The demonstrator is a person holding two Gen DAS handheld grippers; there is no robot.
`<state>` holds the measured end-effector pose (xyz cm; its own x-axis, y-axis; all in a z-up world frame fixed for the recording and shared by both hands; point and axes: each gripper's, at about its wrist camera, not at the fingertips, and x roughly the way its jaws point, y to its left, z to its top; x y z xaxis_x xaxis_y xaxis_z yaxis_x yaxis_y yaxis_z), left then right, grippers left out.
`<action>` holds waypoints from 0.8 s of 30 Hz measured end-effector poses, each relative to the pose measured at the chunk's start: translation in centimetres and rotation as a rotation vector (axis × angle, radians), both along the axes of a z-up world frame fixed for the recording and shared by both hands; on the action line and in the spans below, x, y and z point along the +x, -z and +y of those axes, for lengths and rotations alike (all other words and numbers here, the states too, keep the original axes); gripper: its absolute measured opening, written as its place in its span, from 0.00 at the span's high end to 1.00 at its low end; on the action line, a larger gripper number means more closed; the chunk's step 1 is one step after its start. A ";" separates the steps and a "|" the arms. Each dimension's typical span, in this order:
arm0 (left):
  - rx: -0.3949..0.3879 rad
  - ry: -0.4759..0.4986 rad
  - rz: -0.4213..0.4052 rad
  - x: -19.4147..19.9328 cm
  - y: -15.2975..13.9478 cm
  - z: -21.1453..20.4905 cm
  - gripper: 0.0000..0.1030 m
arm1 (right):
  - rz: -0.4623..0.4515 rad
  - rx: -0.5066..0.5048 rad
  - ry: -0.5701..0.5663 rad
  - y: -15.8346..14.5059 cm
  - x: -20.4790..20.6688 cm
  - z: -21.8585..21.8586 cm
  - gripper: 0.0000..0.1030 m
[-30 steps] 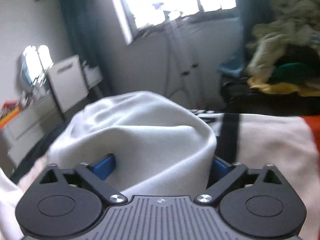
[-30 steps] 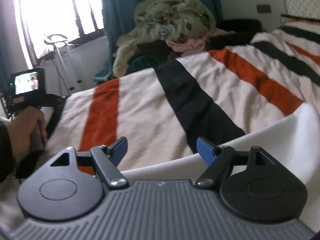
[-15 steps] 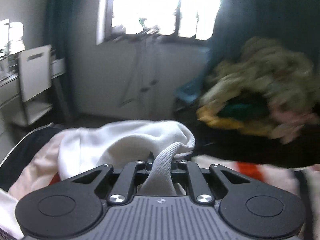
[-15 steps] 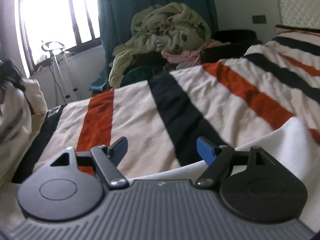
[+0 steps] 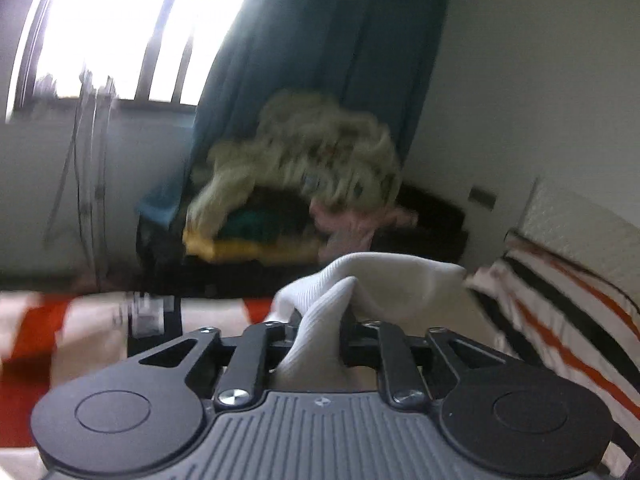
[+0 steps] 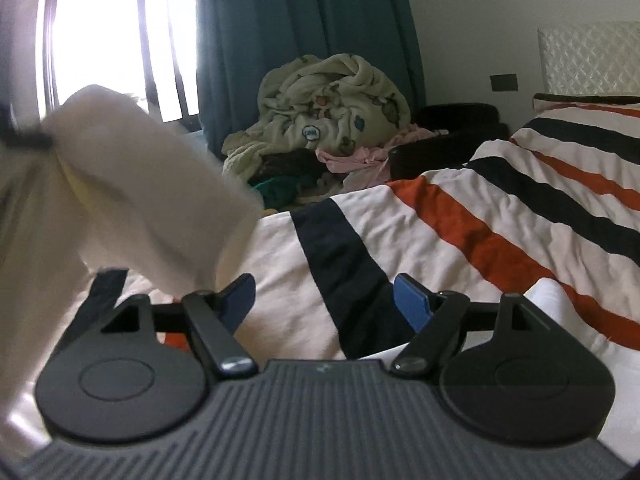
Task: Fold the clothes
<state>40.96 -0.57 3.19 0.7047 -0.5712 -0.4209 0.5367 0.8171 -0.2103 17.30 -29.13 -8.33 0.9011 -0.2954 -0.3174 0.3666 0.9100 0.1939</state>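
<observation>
My left gripper (image 5: 320, 320) is shut on a ribbed edge of a white garment (image 5: 384, 288), which bunches up just past the jaws above the striped bedspread (image 5: 560, 320). In the right wrist view the same white garment (image 6: 132, 200) hangs lifted at the left, blurred. My right gripper (image 6: 324, 300) is open and empty, low over the striped bedspread (image 6: 500, 220). A bit of white cloth (image 6: 548, 300) lies by its right finger.
A heap of clothes and a pale blanket (image 6: 332, 108) sits beyond the bed's far edge, in front of a teal curtain (image 6: 304, 20). A bright window (image 6: 112, 40) is at the left. A quilted white headboard (image 6: 588, 56) is at the right.
My left gripper closed on the white garment's ribbed edge and swung right, lifting it. The garment now hangs into the right wrist view. My right gripper stayed open and nearly still.
</observation>
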 end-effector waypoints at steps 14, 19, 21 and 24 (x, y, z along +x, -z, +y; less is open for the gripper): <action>0.121 -0.263 0.059 -0.6 3.3 3.6 0.24 | 0.019 0.059 -0.078 1.7 1.6 -0.1 0.25; 0.188 -0.390 0.021 -9.1 1.9 6.3 0.19 | -0.005 0.036 -0.120 1.1 0.8 0.7 0.25; 0.201 -0.441 0.022 -12.2 2.4 7.2 0.16 | -0.021 0.029 -0.138 0.7 0.1 1.1 0.25; 0.181 -0.475 0.005 -16.8 3.1 8.6 0.16 | -0.025 0.022 -0.179 0.1 -0.6 1.8 0.25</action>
